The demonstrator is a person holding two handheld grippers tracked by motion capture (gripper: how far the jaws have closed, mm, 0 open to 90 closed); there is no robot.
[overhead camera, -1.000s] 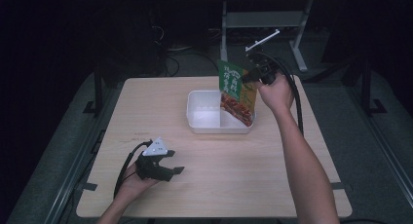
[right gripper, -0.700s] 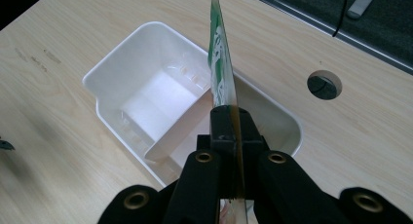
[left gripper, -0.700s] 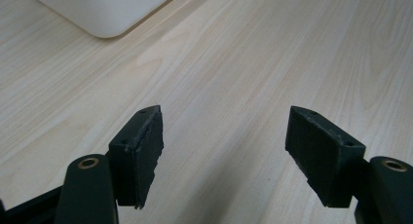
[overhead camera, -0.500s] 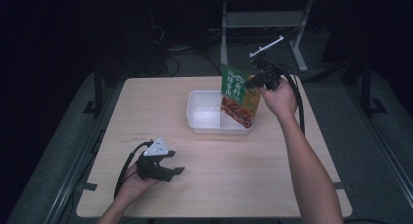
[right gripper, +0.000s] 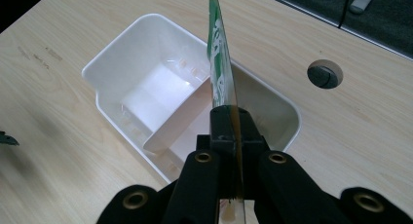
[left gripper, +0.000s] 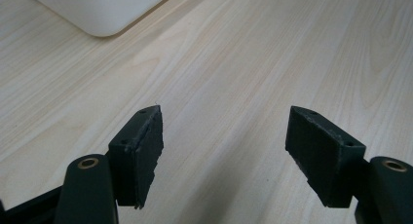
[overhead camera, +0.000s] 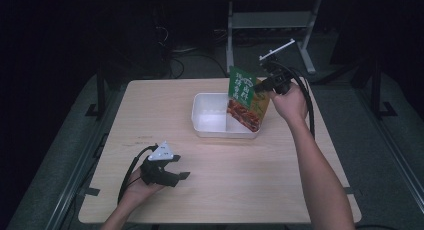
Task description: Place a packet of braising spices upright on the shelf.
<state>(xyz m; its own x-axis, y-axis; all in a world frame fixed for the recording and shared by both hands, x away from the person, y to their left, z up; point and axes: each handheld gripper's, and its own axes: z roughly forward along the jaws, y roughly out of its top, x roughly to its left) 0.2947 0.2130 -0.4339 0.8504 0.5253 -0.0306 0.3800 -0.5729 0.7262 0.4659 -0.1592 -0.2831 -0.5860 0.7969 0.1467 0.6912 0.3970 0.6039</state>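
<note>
In the high view, the lower edge of the packet [overhead camera: 246,101] is dipping behind the near wall of the white bin [overhead camera: 210,121], so how deep it is reaching cannot be told, and its small lettering is staying too blurred to read. In the right gripper view the packet [right gripper: 220,63] is showing edge-on as a thin strip, its faces hidden. In the left gripper view just a rounded corner of the bin [left gripper: 104,9] is peeking in at the upper left of the frame, cut off by the border.

The packet is flat, with a green top band carrying pale print and a reddish-brown food picture below. It is hanging tilted in the upper middle of the high view, over the right compartment of the bin, which a divider is splitting in two.

The right gripper [overhead camera: 264,86] is clamping the packet's upper right corner, jaws pressed together on it. The left gripper [overhead camera: 181,171] is resting low on the worktop [overhead camera: 250,180] at the lower left of the frame, jaws standing apart with bare wood between them.
</note>
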